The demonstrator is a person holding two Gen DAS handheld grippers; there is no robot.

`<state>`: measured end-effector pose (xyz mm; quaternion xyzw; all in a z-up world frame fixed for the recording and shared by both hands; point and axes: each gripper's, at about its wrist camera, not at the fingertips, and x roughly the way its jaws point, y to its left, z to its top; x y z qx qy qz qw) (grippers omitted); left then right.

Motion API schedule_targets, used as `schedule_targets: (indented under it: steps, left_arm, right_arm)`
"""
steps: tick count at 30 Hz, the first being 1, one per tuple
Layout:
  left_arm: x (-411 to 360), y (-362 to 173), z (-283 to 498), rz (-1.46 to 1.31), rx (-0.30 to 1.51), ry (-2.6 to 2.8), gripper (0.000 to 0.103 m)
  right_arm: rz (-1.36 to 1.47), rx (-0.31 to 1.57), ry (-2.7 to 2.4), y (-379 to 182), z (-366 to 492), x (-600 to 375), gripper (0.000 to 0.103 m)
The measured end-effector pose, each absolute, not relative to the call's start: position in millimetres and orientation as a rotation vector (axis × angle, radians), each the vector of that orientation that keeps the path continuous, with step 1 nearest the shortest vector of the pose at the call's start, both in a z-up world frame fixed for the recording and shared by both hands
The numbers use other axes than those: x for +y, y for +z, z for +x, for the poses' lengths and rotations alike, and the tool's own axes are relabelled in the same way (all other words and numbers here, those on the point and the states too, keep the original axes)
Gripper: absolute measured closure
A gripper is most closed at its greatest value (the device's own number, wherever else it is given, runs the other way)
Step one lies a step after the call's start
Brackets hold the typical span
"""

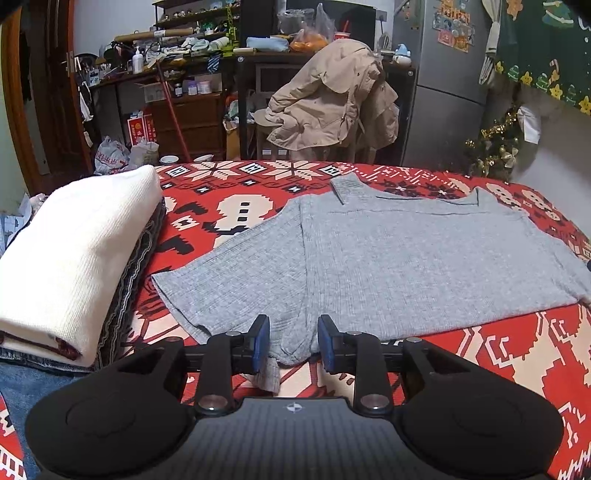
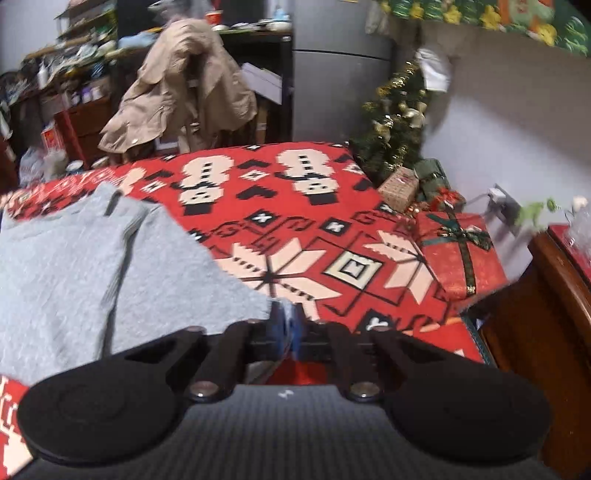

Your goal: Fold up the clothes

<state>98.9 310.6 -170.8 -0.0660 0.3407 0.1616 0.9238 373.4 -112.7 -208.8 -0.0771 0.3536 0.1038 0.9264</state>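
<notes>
Left gripper (image 1: 293,341) parted around the hem bunch of a grey ribbed knit top (image 1: 388,254), spread flat on the red patterned blanket (image 1: 229,206), right gripper (image 2: 285,326) pinched shut on its corner.

I can read no words anywhere: the print on the red box (image 1: 139,127), the plastic bag (image 1: 110,157) and the fridge stickers (image 1: 453,26) is too small and blurred.
</notes>
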Motion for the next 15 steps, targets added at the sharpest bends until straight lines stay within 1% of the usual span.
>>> schedule_targets:
  steps: [2,6,11,13,15]
  left_arm:
    - [309.2,-169.8,99.8,-0.127,0.7,0.332,0.075]
    - [309.0,-169.2,101.2,-0.123,0.702,0.332,0.075]
    - [308.7,-170.0,101.3,-0.129,0.705,0.332,0.075]
    - [308.1,-170.1,100.4,-0.129,0.704,0.329,0.075]
    - [308.5,-170.6,99.4,-0.131,0.704,0.326,0.075]
  right_arm:
    - [-0.175,0.713,0.188,-208.8,374.7,-113.6,0.1]
    - [-0.109,0.71,0.15,-207.1,385.1,-130.1,0.1]
    - [-0.145,0.71,0.147,-211.0,385.0,-127.0,0.099]
    - [-0.143,0.714,0.145,-209.8,383.7,-125.9,0.094]
    - [-0.132,0.707,0.149,-206.7,378.3,-126.8,0.083]
